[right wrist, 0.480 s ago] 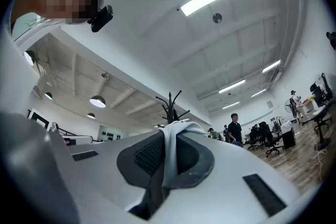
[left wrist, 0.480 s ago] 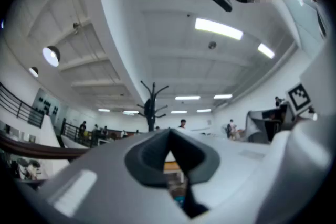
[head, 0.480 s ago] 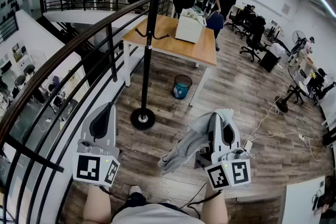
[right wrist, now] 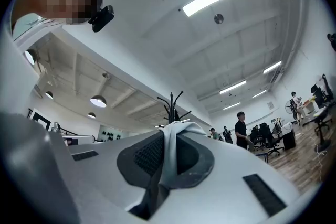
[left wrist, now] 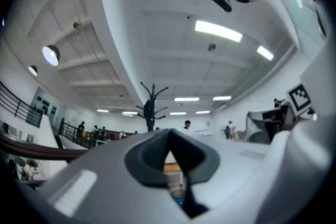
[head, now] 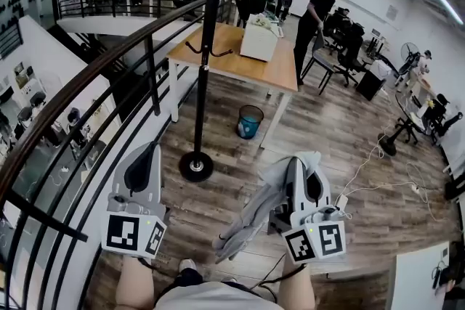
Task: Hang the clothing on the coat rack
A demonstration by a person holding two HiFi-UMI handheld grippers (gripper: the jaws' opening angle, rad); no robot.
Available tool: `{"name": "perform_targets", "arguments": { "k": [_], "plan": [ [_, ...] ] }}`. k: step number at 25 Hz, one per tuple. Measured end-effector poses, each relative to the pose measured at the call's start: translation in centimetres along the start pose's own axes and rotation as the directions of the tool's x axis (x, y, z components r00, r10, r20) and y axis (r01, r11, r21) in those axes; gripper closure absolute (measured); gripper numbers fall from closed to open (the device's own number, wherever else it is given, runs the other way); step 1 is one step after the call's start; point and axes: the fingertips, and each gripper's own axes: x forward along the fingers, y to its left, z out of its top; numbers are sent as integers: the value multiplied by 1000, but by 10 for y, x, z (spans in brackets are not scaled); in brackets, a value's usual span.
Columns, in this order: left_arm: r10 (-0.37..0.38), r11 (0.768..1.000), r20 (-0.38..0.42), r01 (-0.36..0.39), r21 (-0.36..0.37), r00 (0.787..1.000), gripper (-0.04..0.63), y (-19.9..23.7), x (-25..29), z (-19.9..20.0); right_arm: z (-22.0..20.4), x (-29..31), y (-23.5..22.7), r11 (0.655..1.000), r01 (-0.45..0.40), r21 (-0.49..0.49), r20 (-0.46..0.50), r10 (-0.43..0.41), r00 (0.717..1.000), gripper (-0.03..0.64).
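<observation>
A light grey garment point(head: 251, 218) is clamped in my right gripper point(head: 296, 162) and hangs down to its left, above the wooden floor. In the right gripper view the cloth point(right wrist: 169, 157) runs between the jaws of the right gripper point(right wrist: 171, 132). My left gripper point(head: 150, 149) is shut with nothing in it, low at the left beside the railing. The black coat rack point(head: 207, 47) stands just ahead of both grippers, its round base point(head: 196, 165) between them. Its branched top point(left wrist: 152, 106) shows far off in the left gripper view past the left gripper point(left wrist: 169, 136), and the coat rack top point(right wrist: 172, 106) also shows in the right gripper view.
A dark curved railing point(head: 87, 83) runs along the left with a drop behind it. A wooden table point(head: 280, 72) carrying a white box point(head: 260, 40) stands behind the rack, with a blue bin point(head: 251, 120) under it. Cables point(head: 370, 170) lie at the right. Several people stand farther back.
The garment's loose end hangs a little lower and farther left. Both grippers have hardly moved. A person in black at the back has shifted to the right.
</observation>
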Motion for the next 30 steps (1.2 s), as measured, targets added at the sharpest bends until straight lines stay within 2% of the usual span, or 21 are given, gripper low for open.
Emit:
{"name": "perform_targets", "arguments": {
  "k": [9,21,30],
  "plan": [
    [-13,1000,8,13,-7,1000,586,25,7,-9,-12,17,10,999,24,40,9,-24,1000,607],
    [-49,999,36,50,-14,998,586,76,28,-14,-26,55,33,997,76,19,31,-77,997,607],
    [-57,998,22,57,-28,998,586,99,37,-29,-35,73,34,994,108,2,33,-108,994,607]
  ]
}}
